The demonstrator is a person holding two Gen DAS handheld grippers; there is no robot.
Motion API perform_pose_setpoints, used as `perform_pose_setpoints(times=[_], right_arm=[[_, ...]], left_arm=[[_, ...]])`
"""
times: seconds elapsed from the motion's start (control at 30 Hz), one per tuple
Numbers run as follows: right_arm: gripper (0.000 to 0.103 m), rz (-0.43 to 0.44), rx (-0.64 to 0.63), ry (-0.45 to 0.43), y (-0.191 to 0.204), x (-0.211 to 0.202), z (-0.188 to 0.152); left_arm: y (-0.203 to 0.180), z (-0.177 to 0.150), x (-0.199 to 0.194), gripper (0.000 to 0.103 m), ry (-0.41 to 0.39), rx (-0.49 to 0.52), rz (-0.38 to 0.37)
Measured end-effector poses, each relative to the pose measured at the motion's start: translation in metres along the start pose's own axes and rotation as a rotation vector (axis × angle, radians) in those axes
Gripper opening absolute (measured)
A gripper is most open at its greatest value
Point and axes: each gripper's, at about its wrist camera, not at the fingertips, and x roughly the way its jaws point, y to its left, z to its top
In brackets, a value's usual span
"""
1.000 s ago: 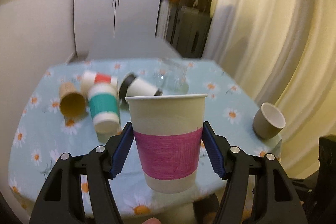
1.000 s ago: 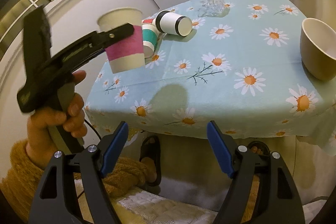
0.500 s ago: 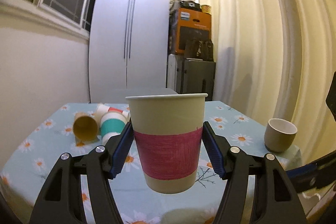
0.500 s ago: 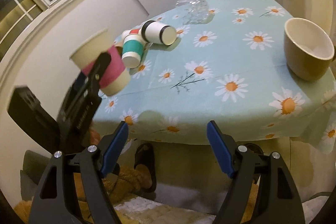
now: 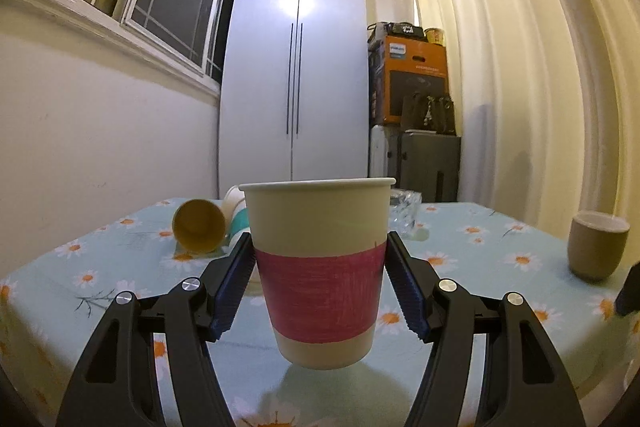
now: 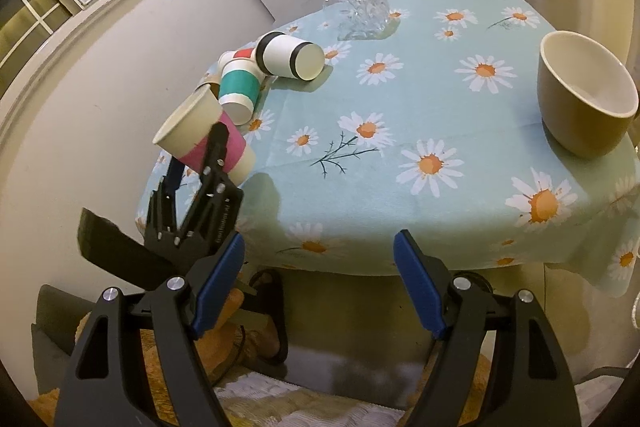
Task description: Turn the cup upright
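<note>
holding pink-banded cup [image 5: 320,267] mouth-up in clenched left gripper [image 5: 320,281] just above near table [image 6: 440,99] edge, right gripper [image 6: 320,285] released; next probably lowering flat, then opening

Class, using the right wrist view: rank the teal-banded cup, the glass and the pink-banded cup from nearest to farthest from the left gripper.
1. pink-banded cup, held in the left gripper at the table's left edge.
2. teal-banded cup, lying just beyond.
3. glass, at the far side.

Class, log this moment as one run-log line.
left gripper: shut on pink-banded cup | cup: upright, above tablecloth | right gripper: open, holding nothing
</note>
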Motion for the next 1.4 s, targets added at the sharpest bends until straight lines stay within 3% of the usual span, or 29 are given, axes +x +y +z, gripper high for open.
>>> perform_pose_setpoints(times=[0.3,0.4,0.57,0.7,1.07,1.17,1.4], right_arm=[[0.076,-0.005,-0.005,0.013,0.000,0.004,0.000],[0.076,-0.001,-0.003,0.011,-0.001,0.003,0.000],[0.076,0.001,-0.005,0.011,0.000,0.003,-0.001],[0.076,0.009,0.002,-0.001,-0.001,0.000,-0.001],[0.077,0.041,0.016,-0.054,-0.001,-0.013,-0.002],[0.077,0.062,0.024,-0.094,-0.003,-0.022,-0.002],[0.080,0.090,0.012,-0.200,0.003,-0.045,-0.004]], left_arm=[[-0.002,-0.012,0.002,0.066,0.009,0.033,0.021],[0.000,-0.008,0.000,0.083,0.003,0.014,0.018],[0.000,-0.009,-0.001,0.085,0.017,0.006,0.012],[0.003,-0.003,-0.004,0.096,0.012,-0.008,0.002],[0.023,0.032,-0.021,0.096,0.041,-0.047,-0.015],[0.028,0.051,-0.032,0.096,0.069,-0.069,-0.085],[0.038,0.090,-0.068,0.096,0.069,-0.048,-0.096]])
